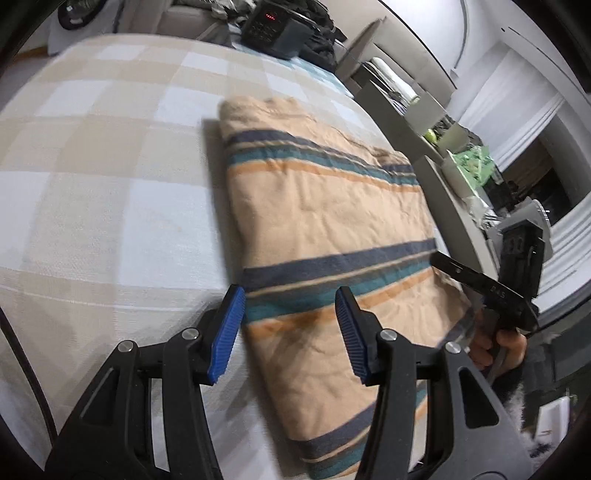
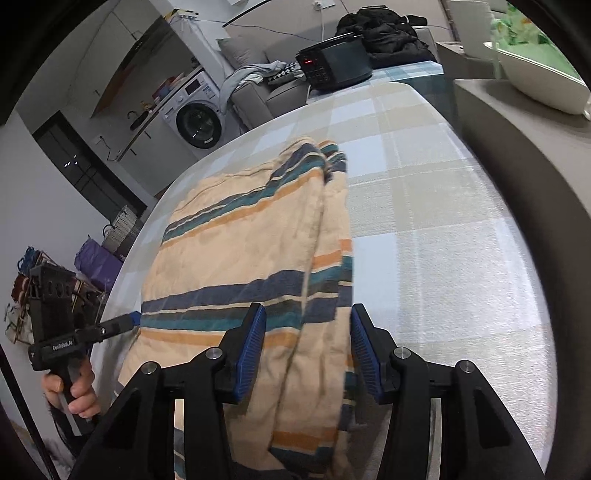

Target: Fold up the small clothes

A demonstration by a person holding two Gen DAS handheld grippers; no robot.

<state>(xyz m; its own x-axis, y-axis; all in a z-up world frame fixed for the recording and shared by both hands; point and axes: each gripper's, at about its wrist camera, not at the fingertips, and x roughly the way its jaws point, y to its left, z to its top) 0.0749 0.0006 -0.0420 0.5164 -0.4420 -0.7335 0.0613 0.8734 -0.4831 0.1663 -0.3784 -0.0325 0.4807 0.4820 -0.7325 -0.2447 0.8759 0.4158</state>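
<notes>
A folded peach garment (image 1: 332, 221) with navy, teal and orange stripes lies flat on the checked cloth of the table (image 1: 92, 184). My left gripper (image 1: 290, 295) hovers over its near left edge, open, blue pads apart and pressing on nothing. In the right wrist view the same garment (image 2: 240, 251) shows a doubled fold along its right side. My right gripper (image 2: 308, 310) stands open above that fold, nothing pinched. Each gripper shows in the other's view, held by a hand: the right gripper (image 1: 480, 284) at the garment's right edge, the left gripper (image 2: 118, 326) at its left edge.
A black appliance with a red display (image 2: 332, 62) and dark clothing (image 2: 384, 33) sit at the table's far end. Grey shelving with green items (image 1: 469, 166) runs along the right. A washing machine (image 2: 199, 114) and sofa stand beyond the table.
</notes>
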